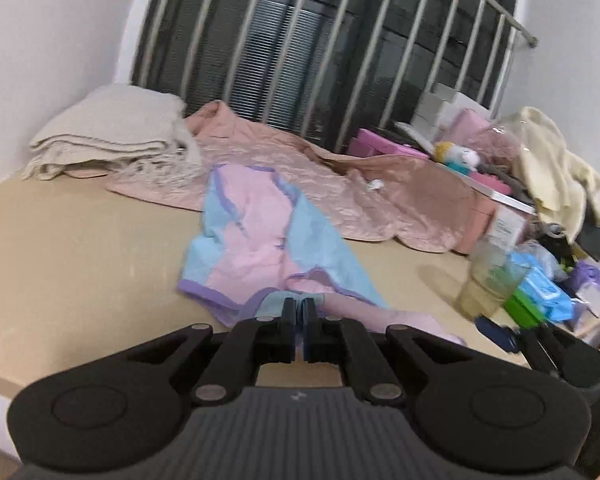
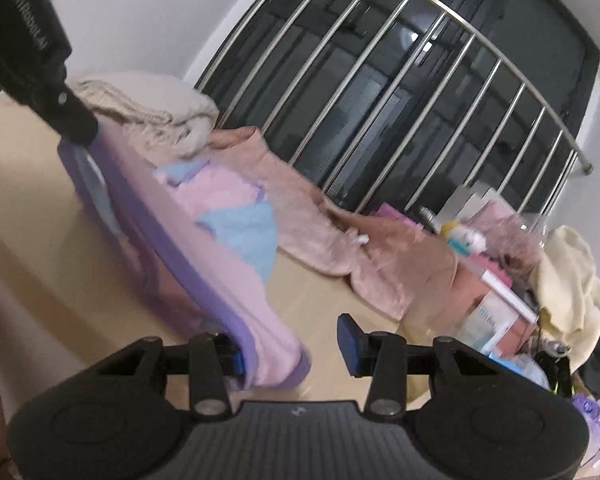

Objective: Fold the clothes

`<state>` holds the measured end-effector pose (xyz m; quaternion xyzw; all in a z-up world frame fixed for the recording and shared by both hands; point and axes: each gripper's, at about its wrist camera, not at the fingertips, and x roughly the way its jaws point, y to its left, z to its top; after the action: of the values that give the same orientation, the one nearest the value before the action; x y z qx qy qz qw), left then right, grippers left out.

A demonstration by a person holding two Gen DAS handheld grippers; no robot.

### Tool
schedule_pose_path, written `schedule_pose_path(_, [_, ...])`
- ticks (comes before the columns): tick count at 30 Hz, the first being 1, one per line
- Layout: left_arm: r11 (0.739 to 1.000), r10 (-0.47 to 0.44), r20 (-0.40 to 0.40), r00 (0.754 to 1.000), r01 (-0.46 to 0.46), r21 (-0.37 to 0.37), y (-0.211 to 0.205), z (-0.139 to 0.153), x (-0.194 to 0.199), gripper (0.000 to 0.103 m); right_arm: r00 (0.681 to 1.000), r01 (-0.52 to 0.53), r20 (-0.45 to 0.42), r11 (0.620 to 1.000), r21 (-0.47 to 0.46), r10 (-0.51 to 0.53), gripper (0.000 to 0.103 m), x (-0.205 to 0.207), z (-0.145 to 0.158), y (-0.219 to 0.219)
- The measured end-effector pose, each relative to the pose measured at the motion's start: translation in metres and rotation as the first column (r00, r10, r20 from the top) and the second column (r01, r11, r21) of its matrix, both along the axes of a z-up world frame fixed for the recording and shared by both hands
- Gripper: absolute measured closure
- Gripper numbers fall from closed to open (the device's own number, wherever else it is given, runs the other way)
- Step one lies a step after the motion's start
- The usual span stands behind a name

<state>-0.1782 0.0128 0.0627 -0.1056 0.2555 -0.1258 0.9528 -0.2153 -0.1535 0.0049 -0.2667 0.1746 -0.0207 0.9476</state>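
Note:
A pink, light blue and purple-trimmed garment [image 1: 256,252] lies on the tan bed surface [image 1: 72,264]. My left gripper [image 1: 299,312] is shut on the garment's near edge. In the right wrist view the same garment [image 2: 220,248] is stretched from the left gripper [image 2: 78,130] at upper left down to my right gripper [image 2: 292,344]. The right gripper's jaws stand wide apart, with a purple-hemmed corner draped over its left finger [image 2: 236,356] and lying in the gap.
A folded beige blanket [image 1: 112,136] and a pink quilted cover [image 1: 300,168] lie at the back by the barred window [image 1: 320,40]. Clutter at right: a glass jar [image 1: 488,280], boxes, a cream cloth [image 1: 556,164], wipes packs [image 1: 540,288].

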Motion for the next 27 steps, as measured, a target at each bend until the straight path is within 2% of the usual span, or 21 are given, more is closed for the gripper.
schedule_pose_path(3, [0.998, 0.055, -0.004, 0.999, -0.055, -0.029, 0.009, -0.003, 0.001, 0.101, 1.0, -0.008, 0.006, 1.0, 0.001, 0.008, 0.062, -0.002, 0.001, 0.002])
schedule_pose_path(7, [0.988, 0.152, 0.039, 0.988, -0.152, -0.003, 0.014, 0.003, -0.004, 0.103, 0.999, -0.044, -0.02, 0.998, 0.055, 0.045, 0.063, 0.001, 0.019, -0.006])
schedule_pose_path(8, [0.988, 0.155, 0.054, 0.986, -0.156, 0.016, 0.014, 0.004, -0.006, 0.103, 0.998, -0.054, -0.028, 0.996, 0.073, 0.056, 0.067, 0.002, 0.024, -0.008])
schedule_pose_path(9, [0.99, 0.136, 0.062, 0.989, -0.138, 0.035, 0.013, 0.003, -0.007, 0.103, 0.997, -0.064, -0.036, 0.994, 0.09, 0.067, 0.09, 0.004, 0.029, -0.01])
schedule_pose_path(10, [0.992, 0.113, 0.071, 0.991, -0.117, 0.052, 0.012, 0.003, -0.008, 0.103, 0.996, -0.073, -0.044, 0.991, 0.108, 0.078, 0.102, 0.005, 0.034, -0.013])
schedule_pose_path(11, [0.994, 0.08, 0.083, 0.993, -0.085, 0.065, 0.008, 0.002, -0.012, 0.101, 0.995, -0.083, -0.052, 0.989, 0.126, 0.09, 0.101, 0.006, 0.039, -0.015])
schedule_pose_path(13, [0.993, 0.006, 0.124, 0.992, -0.021, 0.116, -0.001, -0.003, -0.024, 0.086, 0.991, -0.1, -0.069, 0.983, 0.157, 0.112, 0.101, 0.009, 0.047, -0.02])
schedule_pose_path(14, [0.989, -0.024, 0.134, 0.991, 0.003, 0.15, -0.008, -0.007, -0.03, 0.063, 0.99, -0.104, -0.079, 0.981, 0.162, 0.118, 0.101, 0.014, 0.048, -0.021])
schedule_pose_path(15, [0.982, -0.054, 0.143, 0.988, 0.027, 0.184, -0.016, -0.01, -0.036, 0.049, 0.99, -0.106, -0.078, 0.98, 0.17, 0.121, 0.101, 0.018, 0.049, -0.023])
schedule_pose_path(18, [0.951, -0.156, 0.167, 0.973, 0.102, 0.293, -0.045, -0.023, -0.05, 0.048, 0.987, -0.134, -0.059, 0.968, 0.213, 0.15, 0.101, 0.022, 0.06, -0.025])
schedule_pose_path(21, [0.886, -0.216, 0.205, 0.955, 0.104, 0.451, -0.07, -0.038, -0.052, 0.048, 0.984, -0.169, -0.025, 0.968, 0.186, 0.177, 0.101, 0.016, 0.067, -0.02])
schedule_pose_path(24, [0.838, -0.242, 0.202, 0.949, 0.099, 0.537, -0.076, -0.046, -0.04, 0.05, 0.981, -0.191, -0.015, 0.969, 0.156, 0.195, 0.101, 0.009, 0.072, -0.016])
schedule_pose_path(25, [0.83, -0.242, 0.186, 0.952, 0.104, 0.549, -0.075, -0.048, -0.033, 0.056, 0.98, -0.194, -0.013, 0.969, 0.152, 0.198, 0.101, 0.008, 0.074, -0.016])
schedule_pose_path(27, [0.824, -0.232, 0.148, 0.961, 0.113, 0.555, -0.073, -0.051, -0.018, 0.1, 0.978, -0.204, -0.008, 0.967, 0.151, 0.207, 0.101, 0.005, 0.076, -0.015])
